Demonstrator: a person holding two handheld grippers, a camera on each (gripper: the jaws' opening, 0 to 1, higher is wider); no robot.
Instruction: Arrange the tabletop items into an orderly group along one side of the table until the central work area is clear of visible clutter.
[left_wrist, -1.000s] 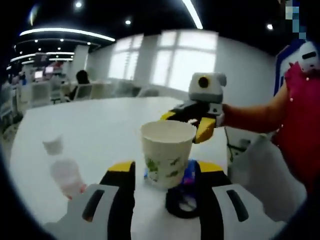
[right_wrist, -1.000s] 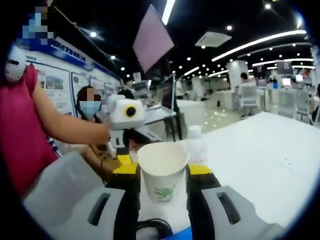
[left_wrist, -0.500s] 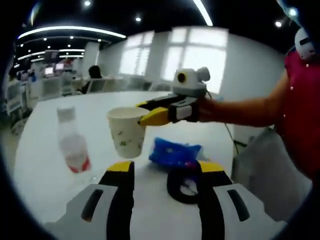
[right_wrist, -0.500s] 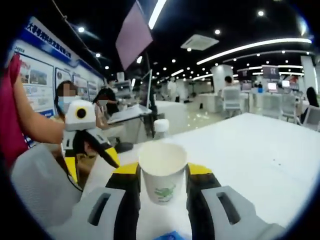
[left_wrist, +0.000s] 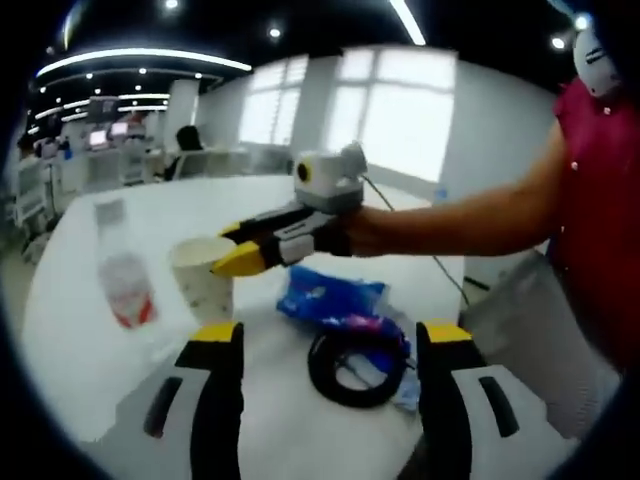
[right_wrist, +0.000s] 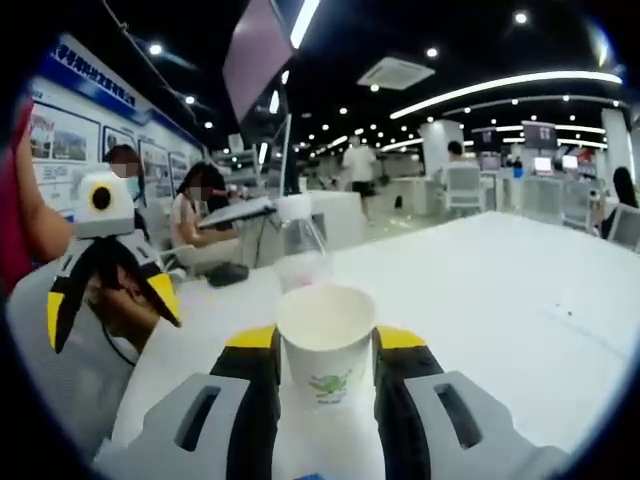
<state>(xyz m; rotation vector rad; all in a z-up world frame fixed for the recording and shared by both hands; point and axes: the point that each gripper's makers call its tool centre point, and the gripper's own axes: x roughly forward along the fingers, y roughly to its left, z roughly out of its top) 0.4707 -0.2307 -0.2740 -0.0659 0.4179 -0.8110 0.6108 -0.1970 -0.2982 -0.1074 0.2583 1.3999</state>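
A white paper cup (left_wrist: 204, 291) with a green print is held just over the white table (left_wrist: 280, 420) by my right gripper (left_wrist: 225, 263), which reaches in from the right. In the right gripper view its jaws are shut on the cup (right_wrist: 325, 346), with the right gripper (right_wrist: 325, 340) at the view's bottom. A clear plastic bottle (left_wrist: 122, 279) with a red label stands upright just left of the cup and is seen behind it (right_wrist: 299, 251). My left gripper (left_wrist: 330, 345) is open wide with nothing between its jaws. The left gripper (right_wrist: 108, 300) hangs open at the left.
A blue snack packet (left_wrist: 329, 299) and a black ring-shaped coil (left_wrist: 354, 366) lie between the left gripper's jaws on the table (right_wrist: 490, 300). A person's arm (left_wrist: 450, 215) and red top are at the right. Desks, chairs and seated people lie beyond.
The right gripper has carried the cup to the left, close beside the bottle. The left gripper's jaws have spread wider and the cup no longer stands between them.
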